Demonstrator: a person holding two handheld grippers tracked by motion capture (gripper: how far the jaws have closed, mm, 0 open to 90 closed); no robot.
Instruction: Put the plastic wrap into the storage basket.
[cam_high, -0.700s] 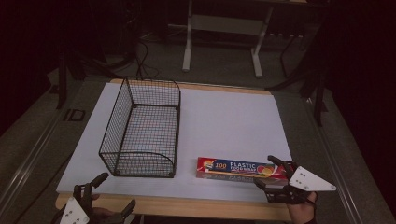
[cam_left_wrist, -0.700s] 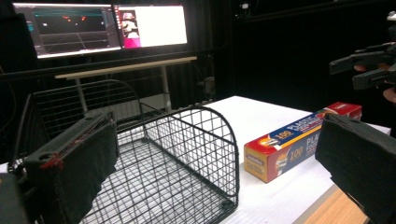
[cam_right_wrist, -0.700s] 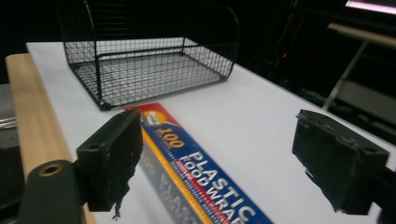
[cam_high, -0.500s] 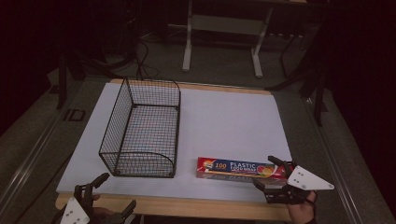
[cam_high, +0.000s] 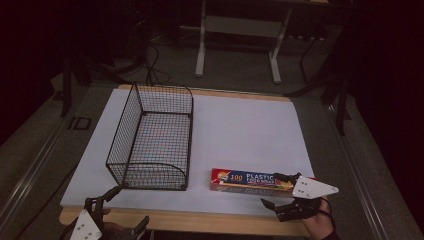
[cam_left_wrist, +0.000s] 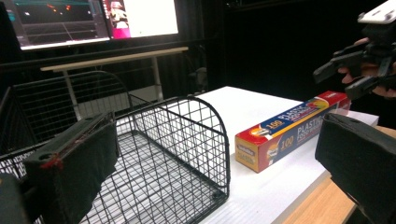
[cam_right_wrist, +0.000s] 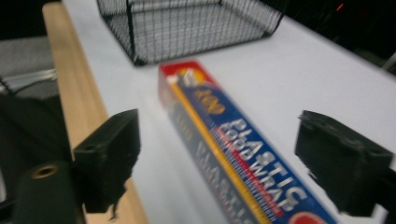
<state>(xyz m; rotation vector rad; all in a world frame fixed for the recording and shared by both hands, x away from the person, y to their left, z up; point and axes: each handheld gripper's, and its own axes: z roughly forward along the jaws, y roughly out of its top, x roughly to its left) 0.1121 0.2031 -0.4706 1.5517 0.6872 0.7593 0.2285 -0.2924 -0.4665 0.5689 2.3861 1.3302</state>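
A long plastic wrap box (cam_high: 247, 180), red and blue, lies flat on the white table top near the front edge, to the right of a black wire basket (cam_high: 155, 140). My right gripper (cam_high: 270, 189) hovers at the box's right end, open. In the right gripper view the box (cam_right_wrist: 233, 140) runs between the two black pads (cam_right_wrist: 112, 154) without touching either. My left gripper (cam_high: 130, 205) is open at the front left corner, just in front of the basket (cam_left_wrist: 177, 154). From the left gripper view the box (cam_left_wrist: 289, 128) and the other gripper (cam_left_wrist: 359, 70) show to the right.
The white sheet (cam_high: 245, 130) covers a wooden table whose front edge (cam_high: 200, 222) shows bare wood. The basket holds nothing. Beyond the table stand dark floor, cables and a white desk frame (cam_high: 240, 30). Monitors (cam_left_wrist: 93, 18) glow behind the basket.
My right gripper has edged slightly left toward the box's right end. The box, the basket and my left gripper have stayed put.
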